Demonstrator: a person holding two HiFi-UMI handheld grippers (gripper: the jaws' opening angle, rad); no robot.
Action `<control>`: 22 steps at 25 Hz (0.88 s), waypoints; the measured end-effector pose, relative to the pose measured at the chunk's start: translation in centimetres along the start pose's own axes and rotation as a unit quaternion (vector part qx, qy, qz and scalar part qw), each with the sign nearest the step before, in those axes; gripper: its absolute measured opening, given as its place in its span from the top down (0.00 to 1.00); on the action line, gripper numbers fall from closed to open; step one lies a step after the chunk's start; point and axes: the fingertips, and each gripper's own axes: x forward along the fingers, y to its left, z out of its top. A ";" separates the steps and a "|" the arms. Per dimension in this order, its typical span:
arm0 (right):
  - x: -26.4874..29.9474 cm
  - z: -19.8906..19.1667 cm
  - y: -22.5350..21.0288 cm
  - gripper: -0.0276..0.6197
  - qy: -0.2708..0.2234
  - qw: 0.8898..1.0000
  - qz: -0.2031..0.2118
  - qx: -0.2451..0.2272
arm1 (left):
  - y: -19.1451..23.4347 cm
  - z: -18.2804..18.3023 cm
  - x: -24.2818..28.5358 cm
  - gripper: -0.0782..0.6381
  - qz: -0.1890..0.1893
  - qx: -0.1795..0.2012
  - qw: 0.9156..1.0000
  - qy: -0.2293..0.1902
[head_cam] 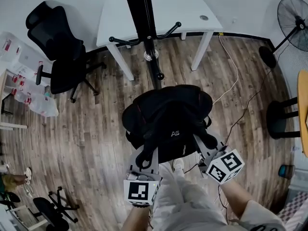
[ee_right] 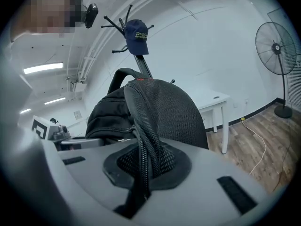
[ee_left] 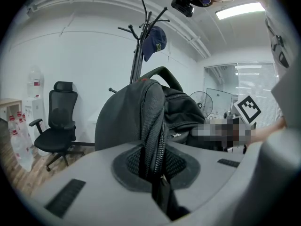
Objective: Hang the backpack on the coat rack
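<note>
A black backpack (head_cam: 168, 119) hangs in the air between my two grippers, just in front of the black coat rack (head_cam: 144, 28). My left gripper (head_cam: 144, 160) is shut on the backpack's left mesh shoulder strap (ee_left: 153, 140). My right gripper (head_cam: 207, 148) is shut on the right mesh strap (ee_right: 146, 154). Both gripper views look past the pinched straps at the backpack (ee_left: 141, 112) (ee_right: 155, 112) and up the coat rack's pole (ee_left: 137, 60) (ee_right: 141, 60). A dark blue cap (ee_left: 155, 41) (ee_right: 136, 36) hangs on one of the top hooks. The backpack's top handle (ee_left: 162, 74) stands up near the pole.
A white table (head_cam: 159, 13) stands behind the rack. A black office chair (head_cam: 60, 52) is at the left, with bottles and bags (head_cam: 29, 85) beside it. A floor fan (head_cam: 291, 23) stands at the right, and a white cable (head_cam: 233, 76) trails over the wooden floor.
</note>
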 end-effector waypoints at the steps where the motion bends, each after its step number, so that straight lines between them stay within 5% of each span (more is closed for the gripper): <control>1: 0.7 -0.2 -0.5 0.91 0.002 1.000 -0.001 0.002 | 0.3 -0.2 0.7 0.85 -0.002 -0.008 1.000 0.005; 22: 12.6 0.3 -6.4 0.91 0.012 1.000 -0.015 0.002 | 8.7 -1.1 11.9 0.85 -0.001 0.004 1.000 -0.007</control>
